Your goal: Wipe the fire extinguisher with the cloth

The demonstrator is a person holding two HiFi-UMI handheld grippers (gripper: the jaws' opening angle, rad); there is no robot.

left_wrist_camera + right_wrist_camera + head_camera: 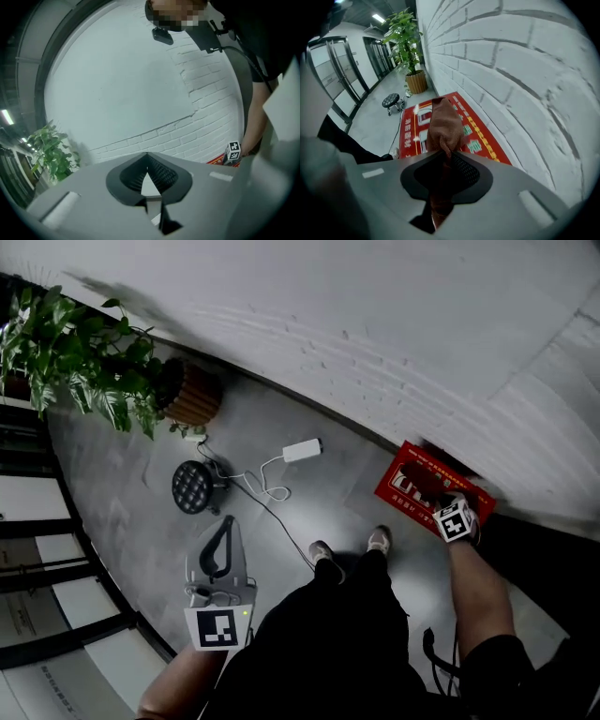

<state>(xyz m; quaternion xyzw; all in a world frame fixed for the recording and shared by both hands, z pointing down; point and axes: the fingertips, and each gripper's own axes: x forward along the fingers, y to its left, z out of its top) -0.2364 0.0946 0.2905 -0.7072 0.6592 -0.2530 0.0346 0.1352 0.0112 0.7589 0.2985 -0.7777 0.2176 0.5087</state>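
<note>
Above red box [487, 140], perhaps extinguisher case, right claw [445, 153] angled down, pinching cloth [444, 123].

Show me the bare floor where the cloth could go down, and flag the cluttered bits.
Bare floor lies between the white adapter and the red box, along the wall, and between the round black fixture and the glass doors. It is crowded from the plant pot down past the fixture, where the cable loops toward the shoes.
</note>
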